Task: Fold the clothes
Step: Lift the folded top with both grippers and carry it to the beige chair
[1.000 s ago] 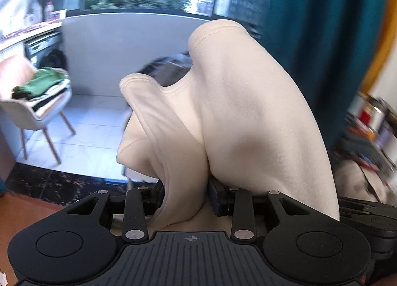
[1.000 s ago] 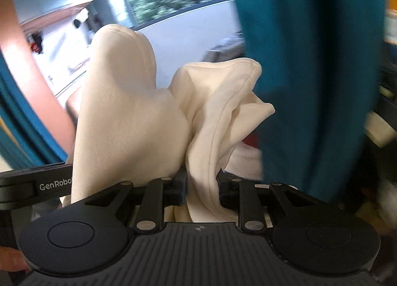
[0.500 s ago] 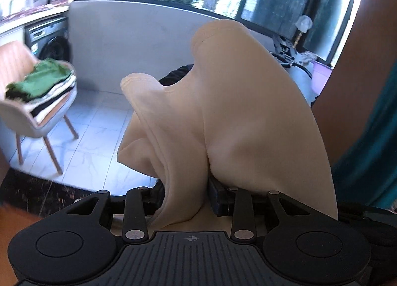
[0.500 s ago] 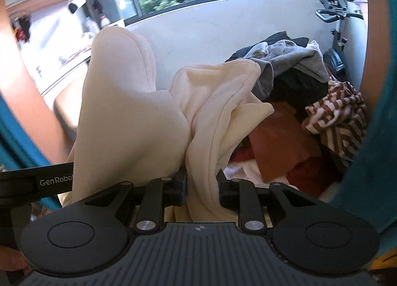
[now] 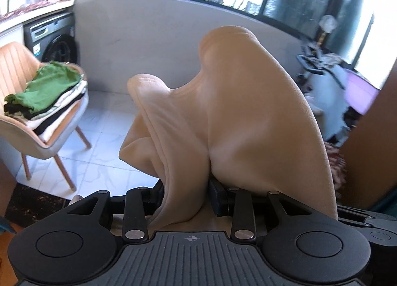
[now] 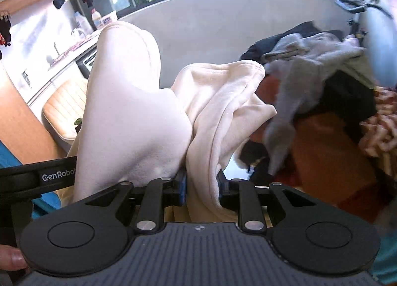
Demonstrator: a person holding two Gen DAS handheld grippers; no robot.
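A cream garment [image 5: 235, 117] is bunched up and carried in the air between both hands. My left gripper [image 5: 186, 194] is shut on a thick fold of it, and cloth billows above and over the jaws. My right gripper [image 6: 202, 184] is shut on another fold of the same cream garment [image 6: 139, 117]. The fingertips of both grippers are hidden in the fabric. A stack of folded clothes [image 5: 47, 92] with a green piece on top lies on a beige chair [image 5: 29, 134] at the left.
A heap of unfolded clothes [image 6: 320, 82], grey, black, orange and striped, lies at the right. A washing machine [image 5: 52, 37] stands under a counter at the back left. A low grey wall [image 5: 153, 30] runs below the windows. White floor tiles [image 5: 104, 132] lie below the garment.
Both hands have swung sideways with the garment: the teal curtain has left view, the chair with folded clothes has come closer at the left, and the clothes heap shows at the right. Both grips unchanged.
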